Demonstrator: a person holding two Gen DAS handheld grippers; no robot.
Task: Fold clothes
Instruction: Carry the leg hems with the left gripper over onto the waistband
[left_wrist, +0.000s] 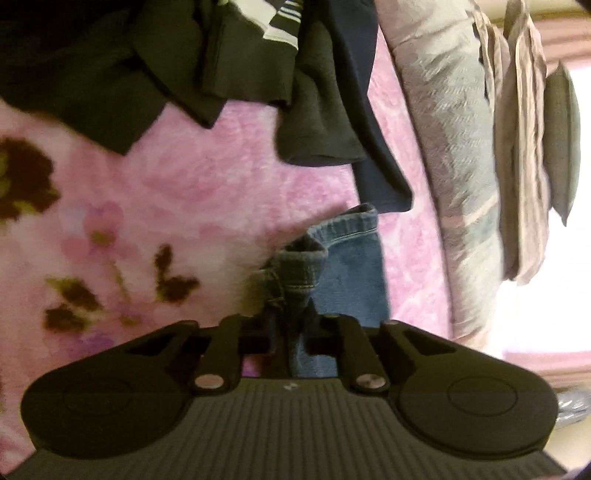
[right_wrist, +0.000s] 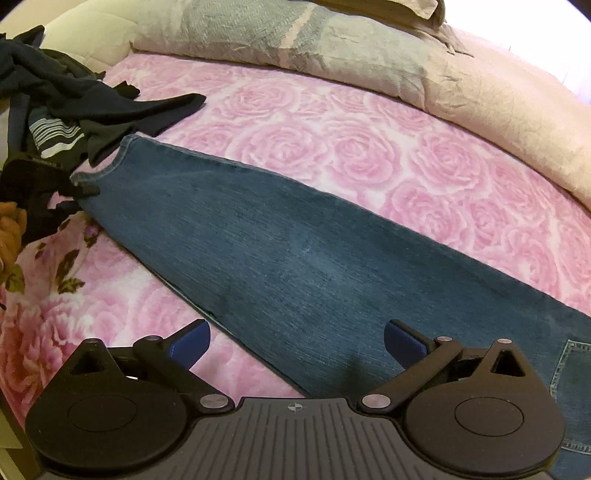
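Pictured mid-fold on a bed spread with a pink rose blanket (right_wrist: 332, 155): a pair of blue jeans (right_wrist: 295, 258) laid flat, legs stacked, long axis running diagonally in the right wrist view from the hem end at far left, beside a heap of dark clothes (right_wrist: 55, 110), to the pocketed seat at near right. Left gripper (left_wrist: 291, 332), jaws pressed together, pinching the denim hem and lifting it off the blanket. Right gripper (right_wrist: 295, 343), jaws spread wide, poised just above the thigh section, gripping nothing. Judged to be the start of the lengthwise fold: next, carrying the hem toward the waistband, with the right gripper likely pinning or steadying the middle. Grey pillows (right_wrist: 295, 40) along the far edge.
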